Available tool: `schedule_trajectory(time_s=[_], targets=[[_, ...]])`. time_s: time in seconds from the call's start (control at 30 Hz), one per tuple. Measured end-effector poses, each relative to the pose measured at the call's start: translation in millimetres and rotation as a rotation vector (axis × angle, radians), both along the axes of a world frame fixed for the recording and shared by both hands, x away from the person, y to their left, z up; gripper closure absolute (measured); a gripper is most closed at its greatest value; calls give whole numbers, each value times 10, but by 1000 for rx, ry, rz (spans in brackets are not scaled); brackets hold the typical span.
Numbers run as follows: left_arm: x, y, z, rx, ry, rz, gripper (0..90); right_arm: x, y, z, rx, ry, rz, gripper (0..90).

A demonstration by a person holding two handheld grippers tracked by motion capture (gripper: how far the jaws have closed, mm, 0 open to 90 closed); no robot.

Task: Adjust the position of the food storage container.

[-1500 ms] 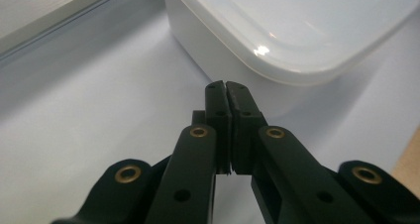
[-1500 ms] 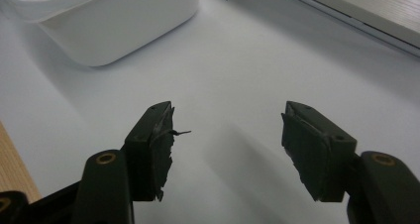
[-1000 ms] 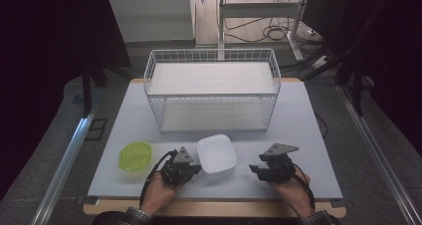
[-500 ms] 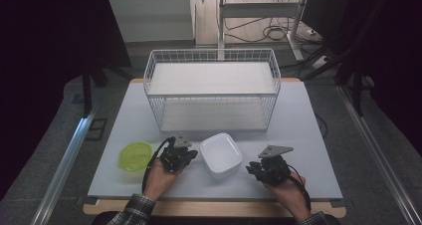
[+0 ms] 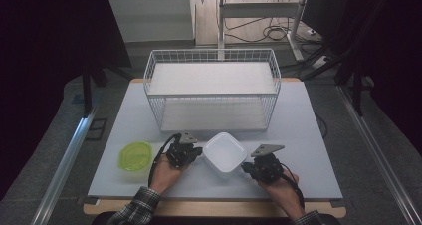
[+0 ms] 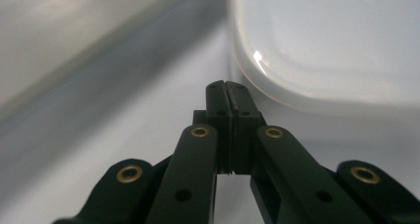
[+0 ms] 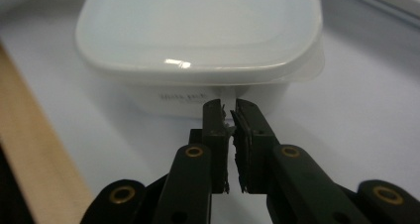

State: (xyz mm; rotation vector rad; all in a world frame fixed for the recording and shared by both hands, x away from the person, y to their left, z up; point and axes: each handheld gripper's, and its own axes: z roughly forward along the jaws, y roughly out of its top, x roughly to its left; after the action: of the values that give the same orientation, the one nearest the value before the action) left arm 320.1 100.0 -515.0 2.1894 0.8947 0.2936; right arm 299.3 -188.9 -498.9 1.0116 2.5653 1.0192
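Since a second ago your left gripper (image 5: pixel 195 151) has slid right, away from the green lid (image 5: pixel 135 155) and up to the white tub (image 5: pixel 225 153), and the tub has shifted a little right and turned. Your right gripper (image 5: pixel 247 168) has just been closing; in the right gripper view its jaws sit almost together just below the tub (image 7: pixel 198 50), a thin gap left between them, and you cannot tell whether they nip the tub's edge. Your left gripper (image 6: pixel 228 91) has its jaws pressed together on nothing, the tip just beside the tub's rounded corner (image 6: pixel 327 40). The tub stands on the worktop (image 5: pixel 308 135) between your two grippers, in front of the wire basket (image 5: pixel 211 93)
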Motion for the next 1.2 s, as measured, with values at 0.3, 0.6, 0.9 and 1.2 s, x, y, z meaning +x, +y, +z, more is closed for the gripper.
schedule_trajectory(time_s=[0.3, 0.6, 0.9, 1.2], targets=[[127, -109, -9, 44, -25, 21, 875, 279, -201, 14, 30, -3, -127, 825], [153, -95, -48, -2, -2, 1, 892, 482, -92, -48, 45, 16, -134, 856], [-70, -21, -11, 37, 4, 32, 896, 390, 53, -40, 29, -6, -88, 885], [-226, 20, -5, 62, 15, 33, 897, 204, 113, -30, 25, -4, -56, 888]])
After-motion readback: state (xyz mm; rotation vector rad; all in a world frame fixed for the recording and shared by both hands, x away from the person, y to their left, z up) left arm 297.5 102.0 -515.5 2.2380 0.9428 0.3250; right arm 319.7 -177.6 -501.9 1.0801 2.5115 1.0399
